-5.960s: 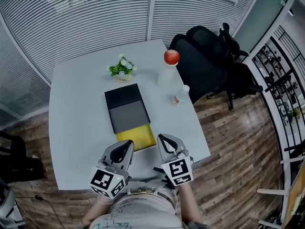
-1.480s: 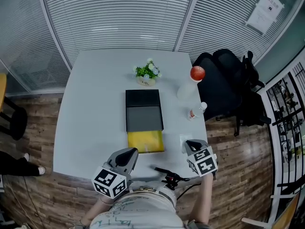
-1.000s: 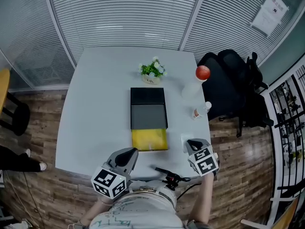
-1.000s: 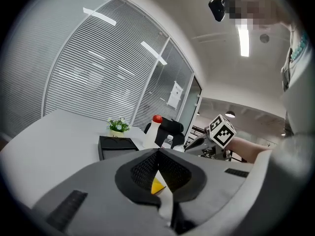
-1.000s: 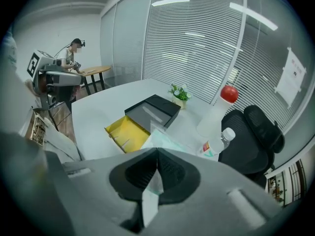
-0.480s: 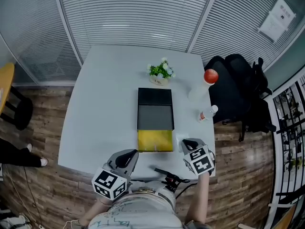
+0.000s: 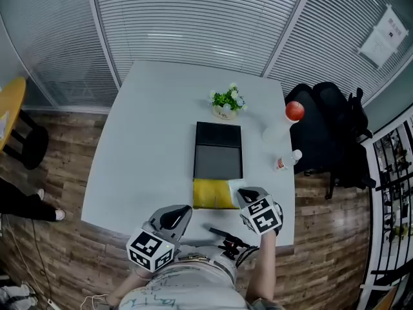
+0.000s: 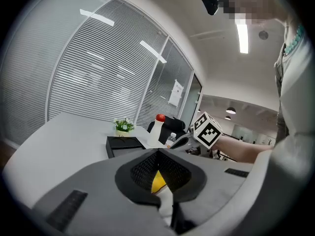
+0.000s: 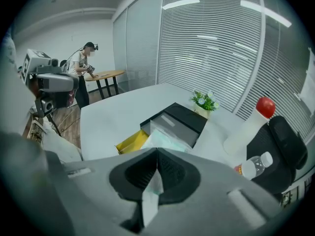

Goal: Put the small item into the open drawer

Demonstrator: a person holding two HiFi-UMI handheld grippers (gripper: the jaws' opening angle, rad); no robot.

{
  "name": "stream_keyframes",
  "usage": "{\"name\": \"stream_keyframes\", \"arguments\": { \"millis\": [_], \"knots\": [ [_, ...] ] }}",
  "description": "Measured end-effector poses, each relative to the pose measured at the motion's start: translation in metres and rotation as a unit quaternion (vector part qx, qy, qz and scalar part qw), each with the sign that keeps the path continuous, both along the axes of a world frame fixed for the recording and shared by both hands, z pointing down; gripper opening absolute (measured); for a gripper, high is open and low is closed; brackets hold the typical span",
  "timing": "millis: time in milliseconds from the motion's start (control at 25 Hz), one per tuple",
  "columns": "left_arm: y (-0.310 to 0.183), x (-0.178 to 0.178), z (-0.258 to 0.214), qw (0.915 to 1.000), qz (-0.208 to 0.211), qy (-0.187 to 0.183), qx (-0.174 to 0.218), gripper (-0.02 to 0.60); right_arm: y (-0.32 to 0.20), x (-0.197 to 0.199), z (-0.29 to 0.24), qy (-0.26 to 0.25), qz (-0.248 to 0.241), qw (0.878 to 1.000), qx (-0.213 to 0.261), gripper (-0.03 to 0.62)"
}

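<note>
A black drawer box (image 7: pixel 218 148) lies in the middle of the white table (image 7: pixel 148 147). Its yellow drawer (image 7: pixel 210 194) is pulled out toward me. My right gripper (image 7: pixel 241 193) is shut on a small pale packet (image 7: pixel 232 186) and hangs at the drawer's right front corner. In the right gripper view the packet (image 9: pixel 166 140) sticks out past the shut jaws (image 9: pixel 157 152), over the yellow drawer (image 9: pixel 129 141) and the box (image 9: pixel 179 118). My left gripper (image 7: pixel 180 211) stays at the table's near edge, shut and empty. The left gripper view shows that gripper (image 8: pixel 158 153) pointing at the drawer.
A small potted plant (image 7: pixel 226 101) stands behind the box. A white bottle (image 7: pixel 279 129) topped by a red ball and a small water bottle (image 7: pixel 284 161) stand at the table's right edge. A black chair (image 7: pixel 329 131) is beyond them. A person (image 9: pixel 84 68) stands far off.
My right gripper has moved left and a little down with the packet, from the table's right front corner to the yellow drawer. The left gripper has hardly moved.
</note>
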State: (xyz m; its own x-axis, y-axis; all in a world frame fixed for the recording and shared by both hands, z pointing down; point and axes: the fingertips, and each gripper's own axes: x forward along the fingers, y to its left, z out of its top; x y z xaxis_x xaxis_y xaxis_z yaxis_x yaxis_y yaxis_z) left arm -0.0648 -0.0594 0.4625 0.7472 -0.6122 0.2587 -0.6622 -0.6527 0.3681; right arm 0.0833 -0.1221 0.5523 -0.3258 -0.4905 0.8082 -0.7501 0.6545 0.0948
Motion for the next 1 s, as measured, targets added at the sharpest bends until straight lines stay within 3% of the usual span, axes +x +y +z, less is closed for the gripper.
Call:
{"name": "stream_keyframes", "arguments": {
  "millis": [480,1000],
  "knots": [
    [-0.007,-0.02,-0.001,1.0,0.0,-0.001,0.006,-0.003,-0.011,-0.046,0.018,-0.013,-0.029,0.999,-0.011,0.005],
    [-0.018,-0.015,0.002,0.9997,0.026,0.0,0.006,-0.003,-0.006,-0.057,0.053,-0.003,-0.048,0.998,-0.039,0.005]
  ]
}}
